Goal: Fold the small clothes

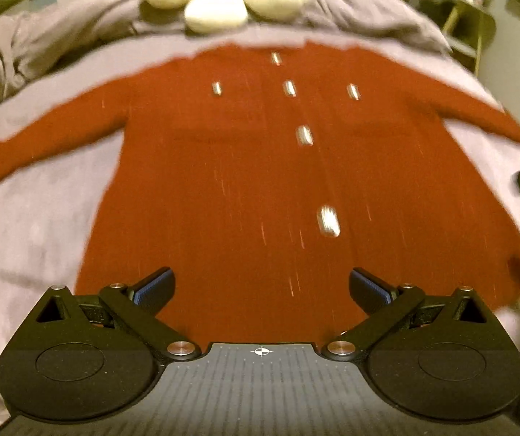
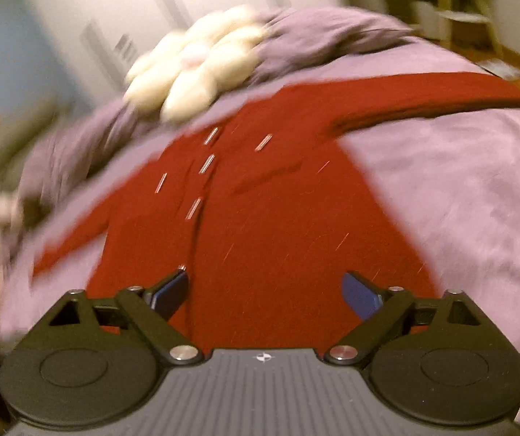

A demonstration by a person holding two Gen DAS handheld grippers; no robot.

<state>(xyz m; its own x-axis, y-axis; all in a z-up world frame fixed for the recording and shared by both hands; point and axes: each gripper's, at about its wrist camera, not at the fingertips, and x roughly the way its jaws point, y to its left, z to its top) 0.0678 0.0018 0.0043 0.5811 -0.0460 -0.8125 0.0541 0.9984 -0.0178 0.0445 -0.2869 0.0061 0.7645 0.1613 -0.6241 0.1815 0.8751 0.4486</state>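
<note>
Both your grippers hang wide open over the spread red garment.

The red garment (image 1: 245, 167) lies flat on the lilac bed cover (image 1: 35, 218), front up, sleeves out to both sides, metallic buttons (image 1: 304, 135) down its middle. Your left gripper (image 1: 261, 287) and right gripper (image 2: 265, 290) hold nothing, jaws spread above the hem end. A white flower-shaped cushion (image 2: 191, 72) sits beyond the collar. Both views are blurred.

Lilac-sheeted bed (image 2: 459, 189), pale wall (image 2: 122, 7)
</note>
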